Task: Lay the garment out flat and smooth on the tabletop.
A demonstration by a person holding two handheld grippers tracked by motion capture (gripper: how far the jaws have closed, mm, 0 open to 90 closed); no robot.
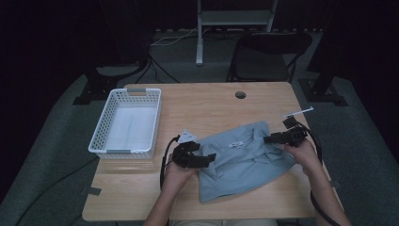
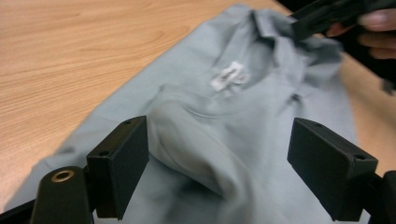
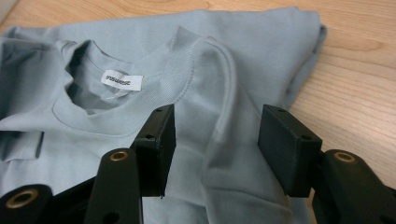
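A light blue T-shirt [image 1: 244,160] lies crumpled on the wooden table [image 1: 207,103], its neck label [image 3: 122,80] facing up. My left gripper [image 1: 211,157] is at the shirt's left edge. In the left gripper view its jaws stand wide apart around a raised fold of the shirt [image 2: 261,107]; the fold brushes one jaw and the other is clear, so my left gripper [image 2: 217,158] is open. My right gripper [image 1: 268,139] is over the collar end. Its jaws straddle a ridge of the shirt [image 3: 140,46] beside the neckline without pressing it, so my right gripper [image 3: 217,149] is open.
A white slotted basket [image 1: 124,150] stands on the table's left side, with nothing in it. A round cable hole [image 1: 240,94] is in the tabletop near the far edge. A dark folding chair [image 1: 268,52] stands beyond the table.
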